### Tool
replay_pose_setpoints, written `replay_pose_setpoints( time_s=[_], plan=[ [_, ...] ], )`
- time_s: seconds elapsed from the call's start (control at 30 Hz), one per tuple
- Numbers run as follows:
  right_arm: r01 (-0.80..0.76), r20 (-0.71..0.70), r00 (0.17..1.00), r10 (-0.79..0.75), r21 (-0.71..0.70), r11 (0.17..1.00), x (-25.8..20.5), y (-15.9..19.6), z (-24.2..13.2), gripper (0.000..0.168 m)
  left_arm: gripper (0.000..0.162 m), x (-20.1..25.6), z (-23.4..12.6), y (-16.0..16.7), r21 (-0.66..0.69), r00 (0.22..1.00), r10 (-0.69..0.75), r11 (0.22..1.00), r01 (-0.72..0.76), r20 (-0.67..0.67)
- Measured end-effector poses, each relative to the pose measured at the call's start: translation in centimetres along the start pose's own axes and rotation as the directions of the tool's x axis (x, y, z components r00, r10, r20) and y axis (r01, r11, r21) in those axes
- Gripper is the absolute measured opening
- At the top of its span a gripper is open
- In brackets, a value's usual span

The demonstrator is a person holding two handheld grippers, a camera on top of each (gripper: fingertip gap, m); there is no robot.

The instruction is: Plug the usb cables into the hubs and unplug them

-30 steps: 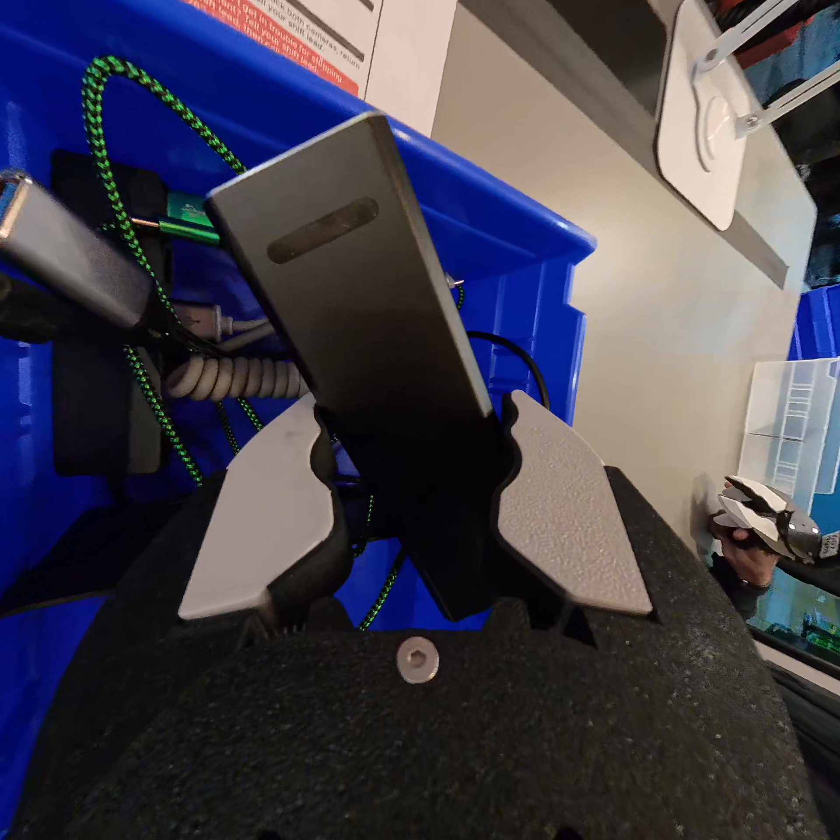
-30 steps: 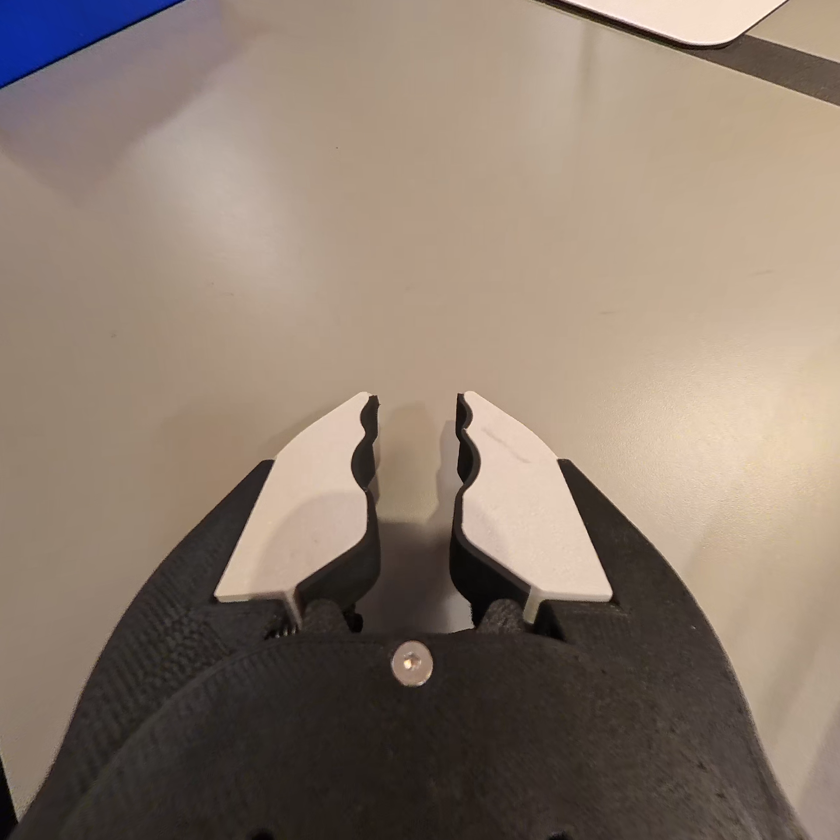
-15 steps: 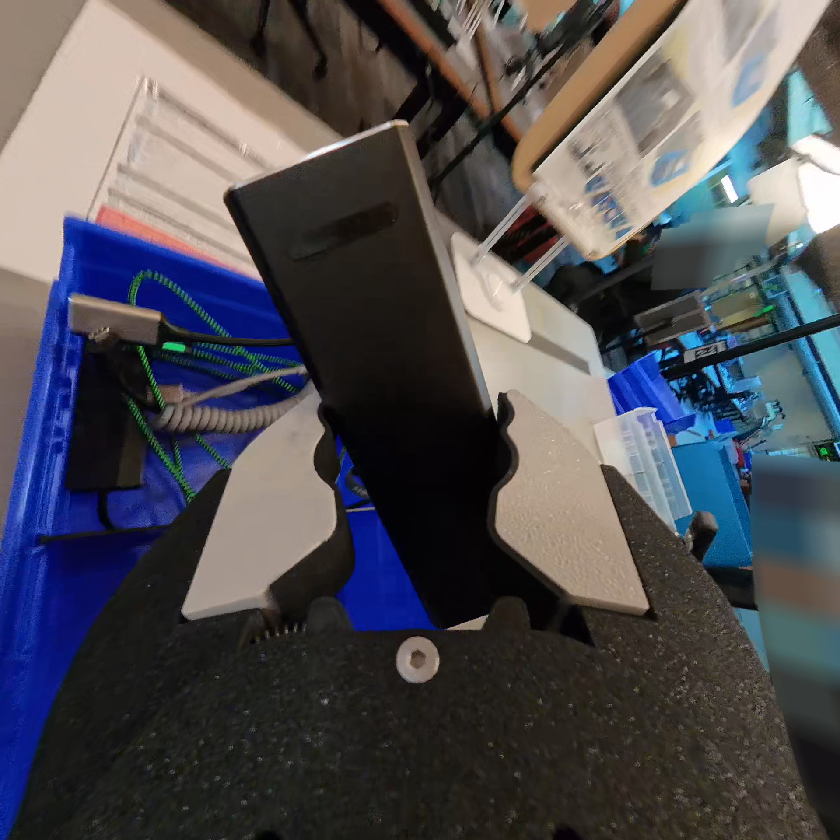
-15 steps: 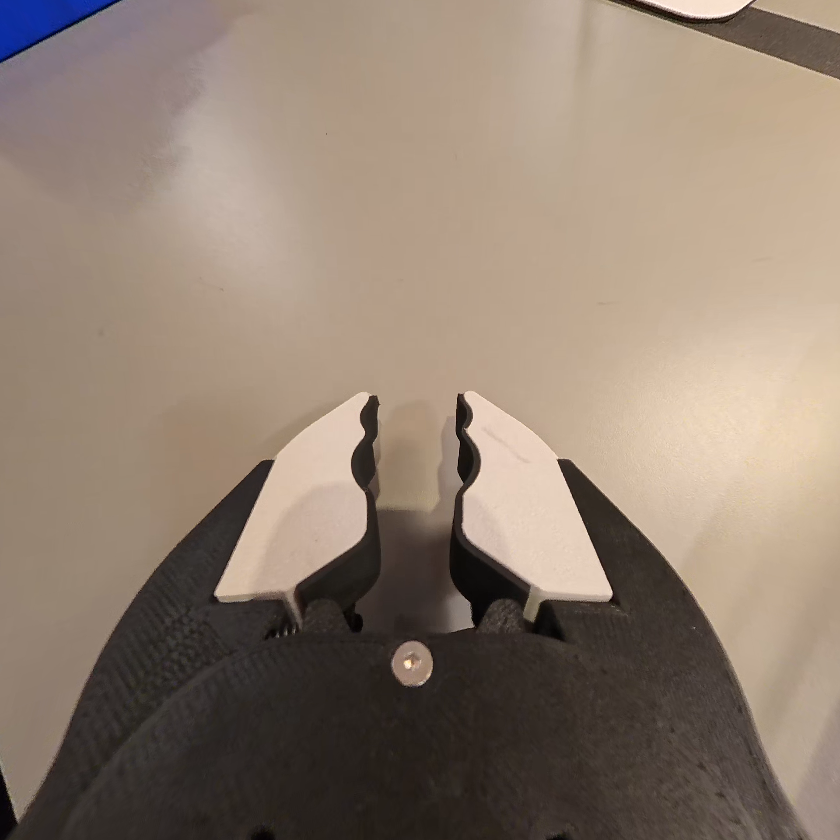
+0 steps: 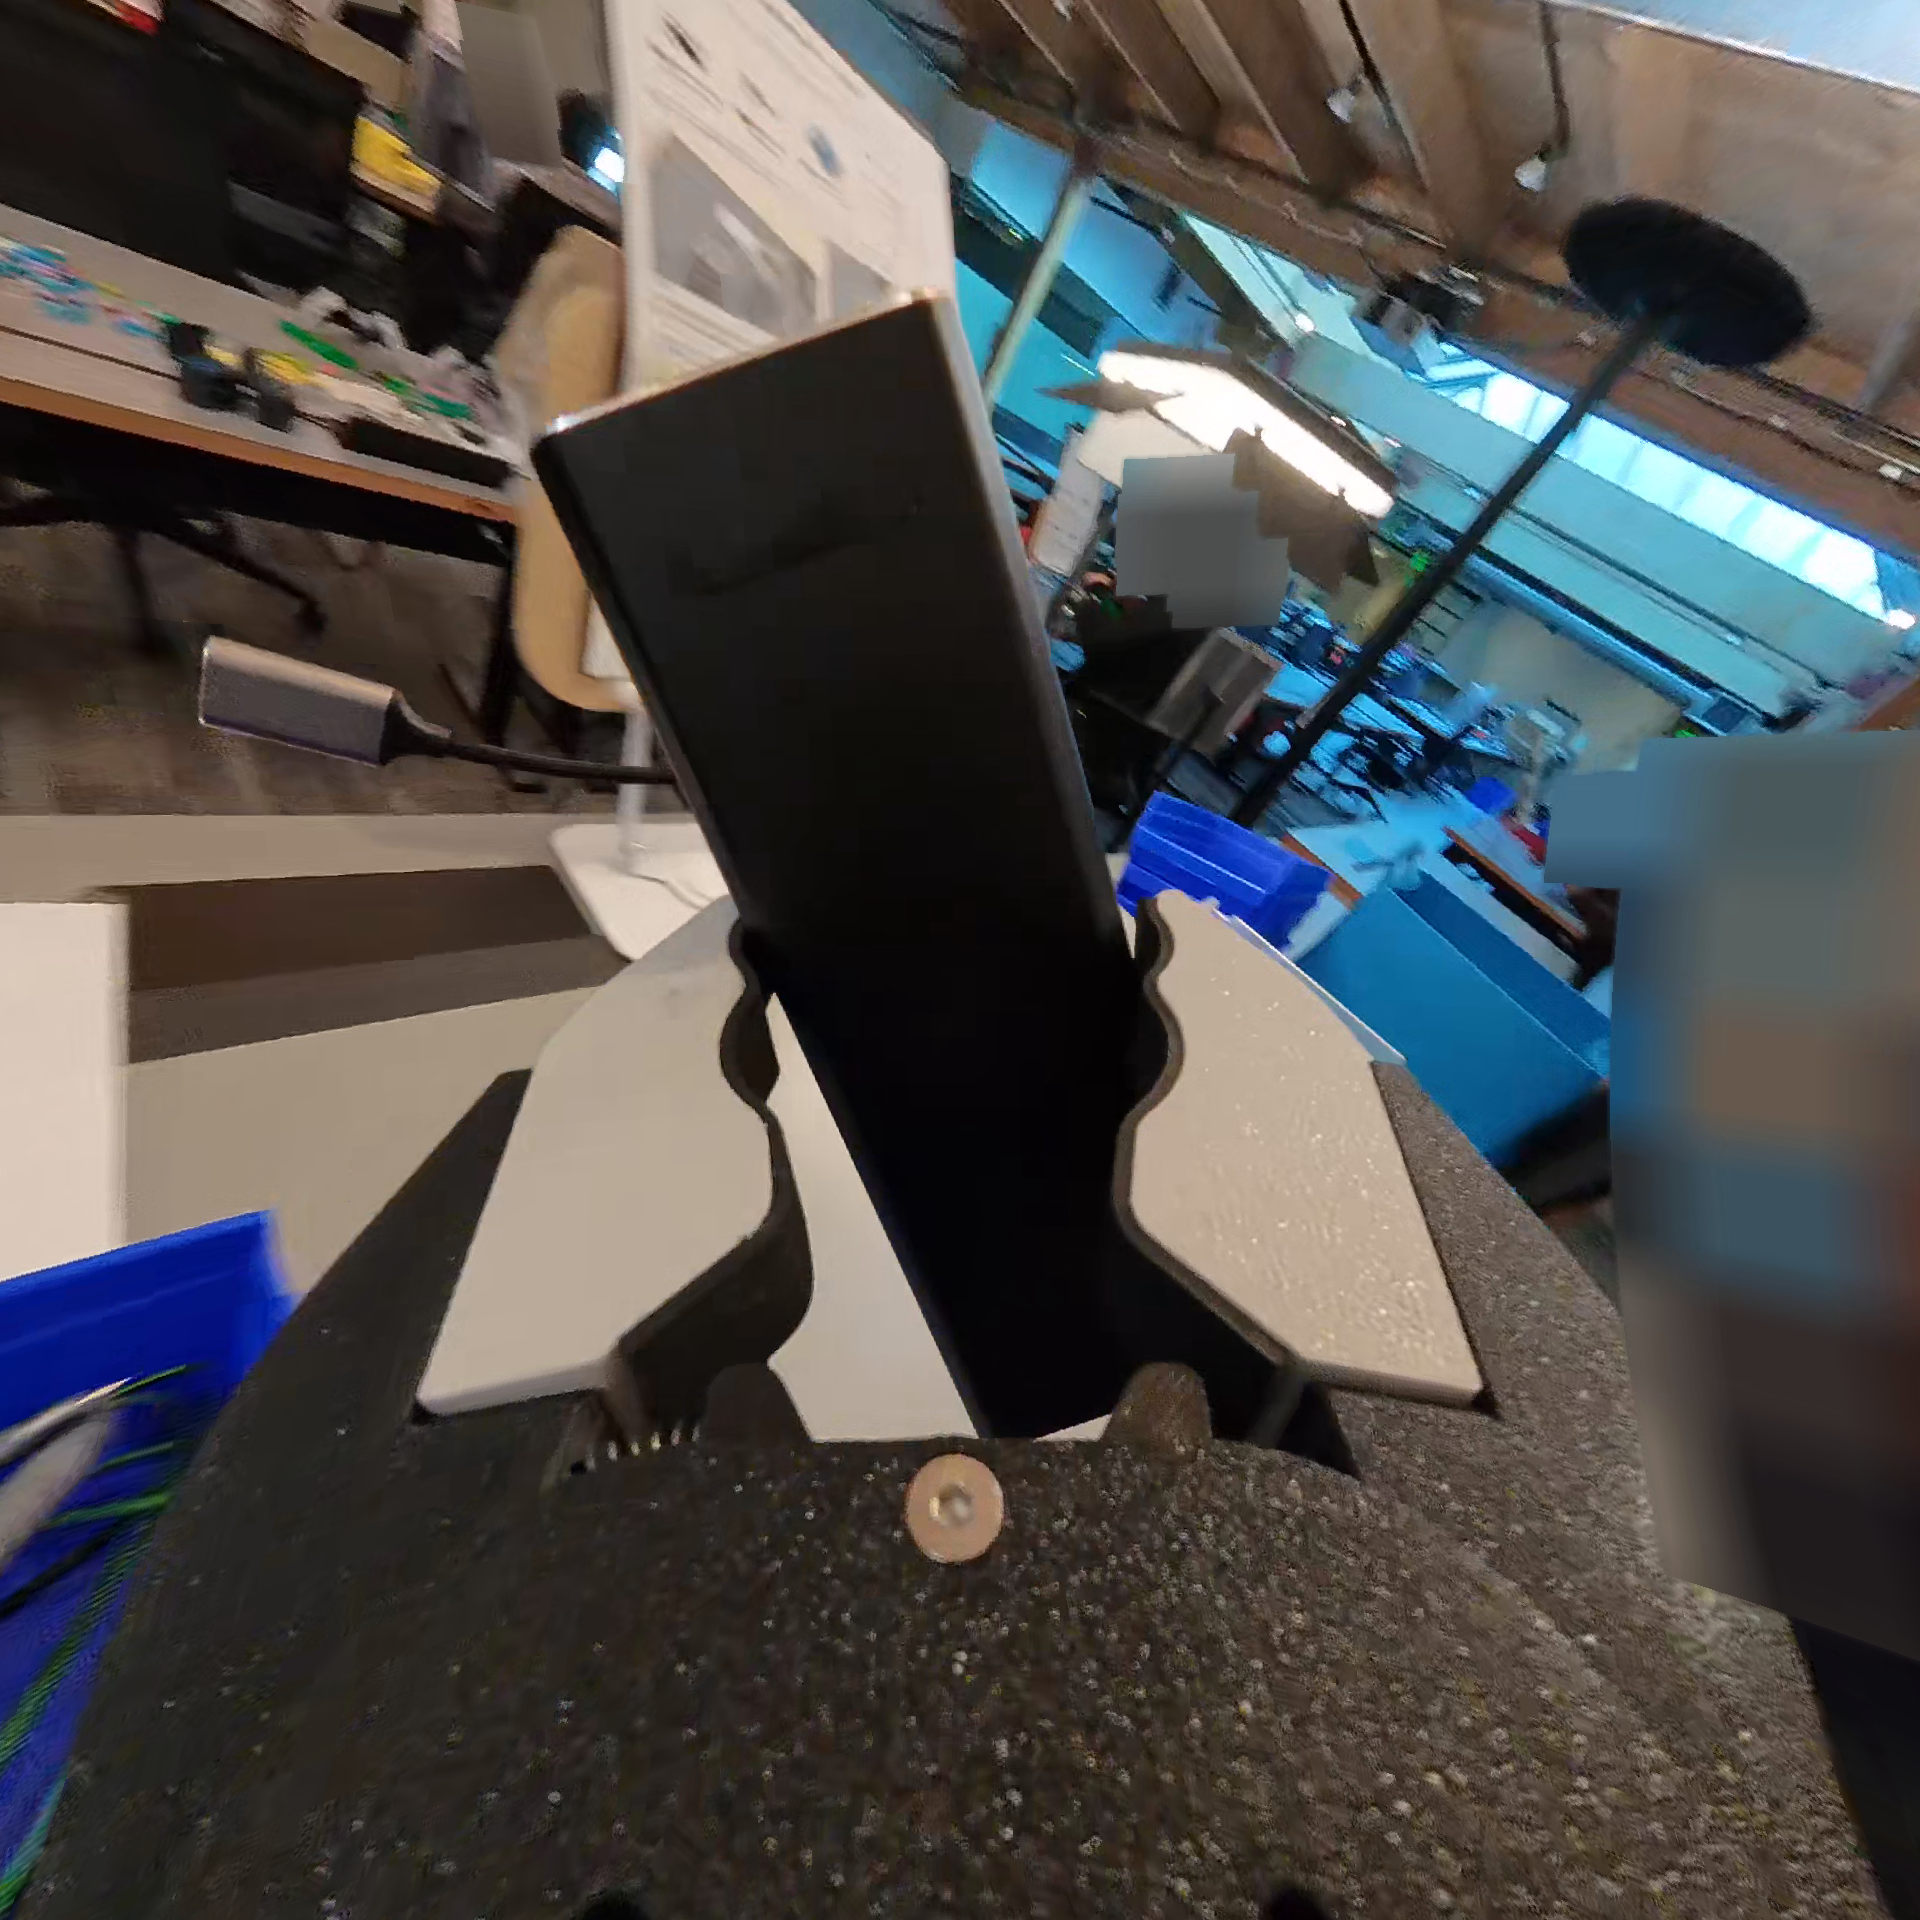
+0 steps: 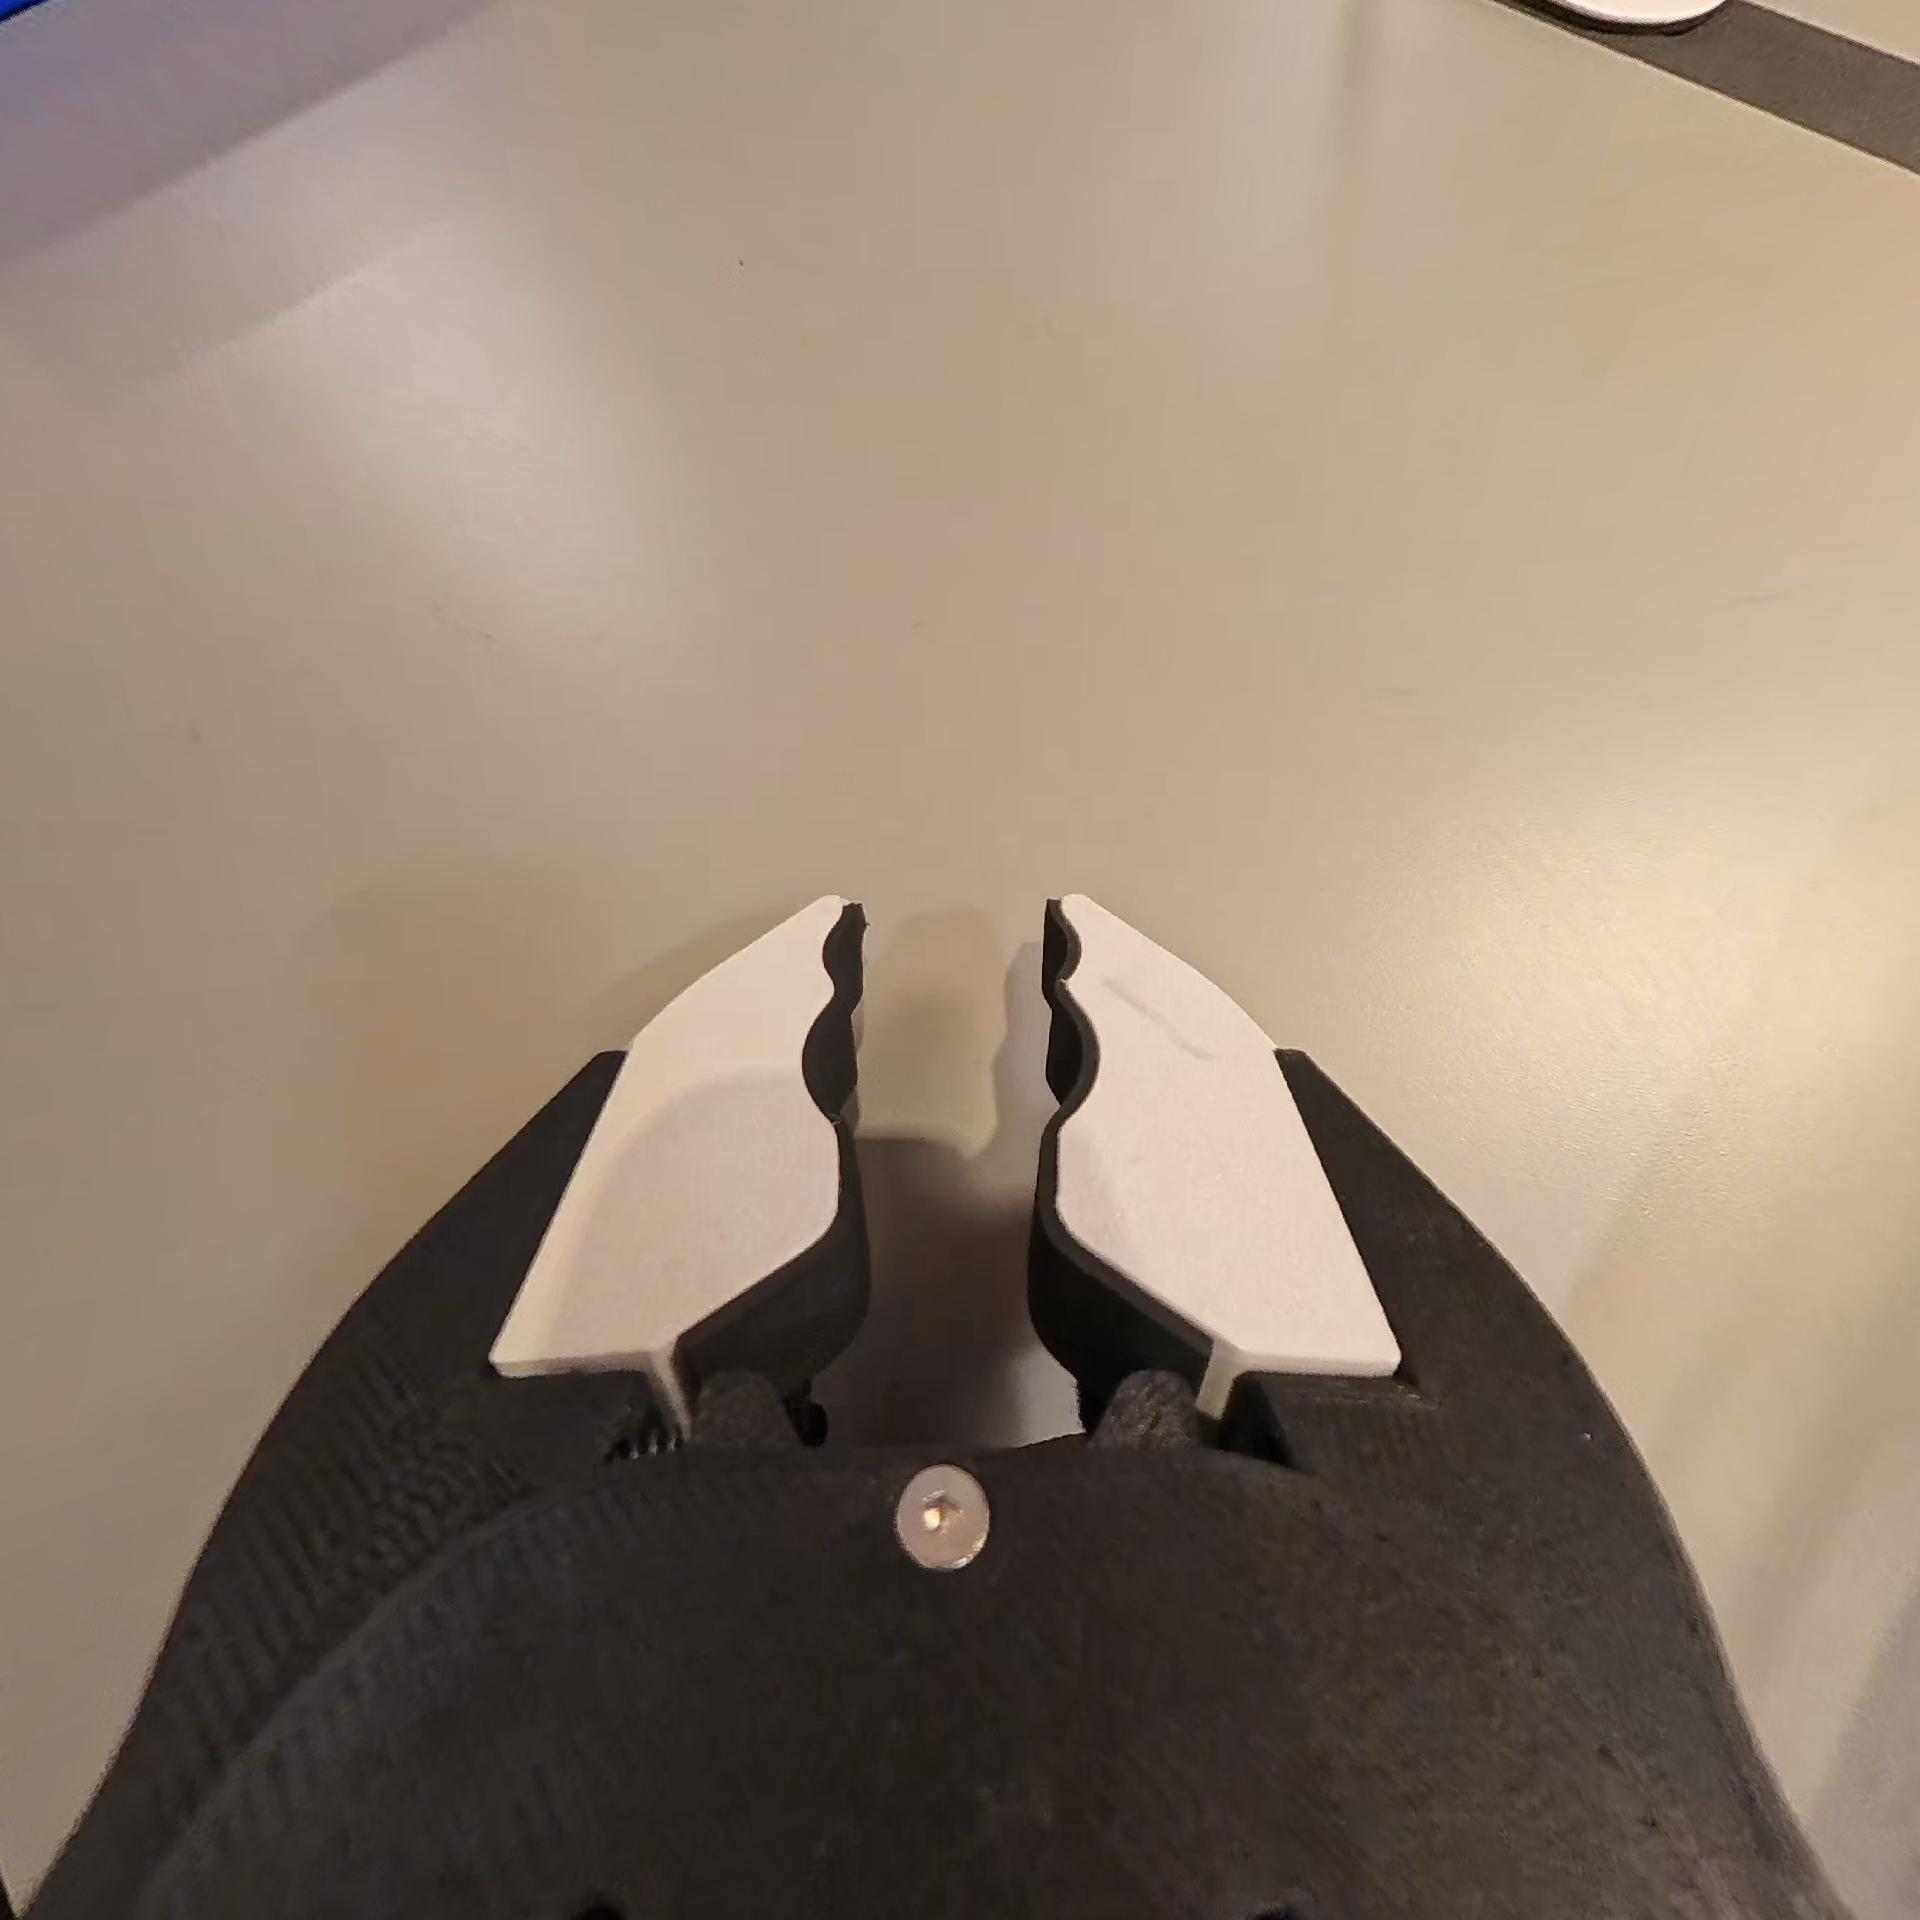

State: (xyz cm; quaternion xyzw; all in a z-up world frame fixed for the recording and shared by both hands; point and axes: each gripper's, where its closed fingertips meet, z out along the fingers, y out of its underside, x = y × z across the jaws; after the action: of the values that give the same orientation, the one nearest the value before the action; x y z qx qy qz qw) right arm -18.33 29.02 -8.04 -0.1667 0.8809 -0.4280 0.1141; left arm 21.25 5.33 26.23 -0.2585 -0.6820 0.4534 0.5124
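My left gripper (image 5: 945,925) is shut on a long dark grey USB hub (image 5: 831,727) and holds it up in the air, tilted away from me. The hub's short black cable ends in a grey metal plug (image 5: 296,698) that hangs out to the left. The blue bin (image 5: 114,1320) with green braided cables (image 5: 94,1507) is at the lower left, below the gripper. My right gripper (image 6: 954,925) is open a little and empty, hovering just above the bare beige table (image 6: 935,468).
A white lamp base (image 5: 634,883) and a dark strip (image 5: 343,956) lie on the table behind the hub. A sign stand (image 5: 769,197) rises behind it. Blue bins (image 5: 1216,862) stand at the far right. A white plate edge (image 6: 1621,8) is at the right view's top. One gripper's finger ends stand about 60 cm off the other's.
My left gripper has lifted the hub up out of the blue bin and tilted upward, so the room shows behind it. The right gripper has barely moved.
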Motion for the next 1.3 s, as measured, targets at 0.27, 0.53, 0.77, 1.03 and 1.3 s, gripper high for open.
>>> replay_pose_setpoints(
  time_s=[0.27, 0.53, 0.77, 1.03, 1.3],
  plan=[
    [0.006, 0.009, 1.0, -0.006, -0.001, 1.0, -0.2, 0.0, 0.1, 0.033, 0.067, 1.7, 13.2, 16.9, -0.224, 0.907, -0.276, 0.952, 0.211, -0.318],
    [0.044, 0.031, 0.999, -0.044, -0.005, 0.999, -1.1, -2.1, 1.5, 0.032, 0.066, 4.2, 21.1, 31.7, -0.482, 0.818, -0.436, 0.846, 0.23, -0.375],
    [0.259, 0.067, 0.962, -0.263, 0.057, 0.964, -3.3, -8.0, 5.8, 0.032, 0.065, 4.9, 22.7, 36.4, -0.623, 0.85, -0.416, 0.77, 0.14, -0.323],
    [0.432, 0.007, 0.899, -0.438, 0.152, 0.889, -5.3, -10.9, 9.7, 0.03, 0.065, 5.5, 21.8, 37.6, -0.685, 0.837, -0.433, 0.722, 0.1, -0.334],
    [0.529, 0.072, 0.844, -0.531, 0.05, 0.847, -6.4, -9.8, 11.4, 0.013, 0.065, 6.1, 20.5, 38.0, -0.724, 0.811, -0.446, 0.689, 0.04, -0.379]
  ],
)
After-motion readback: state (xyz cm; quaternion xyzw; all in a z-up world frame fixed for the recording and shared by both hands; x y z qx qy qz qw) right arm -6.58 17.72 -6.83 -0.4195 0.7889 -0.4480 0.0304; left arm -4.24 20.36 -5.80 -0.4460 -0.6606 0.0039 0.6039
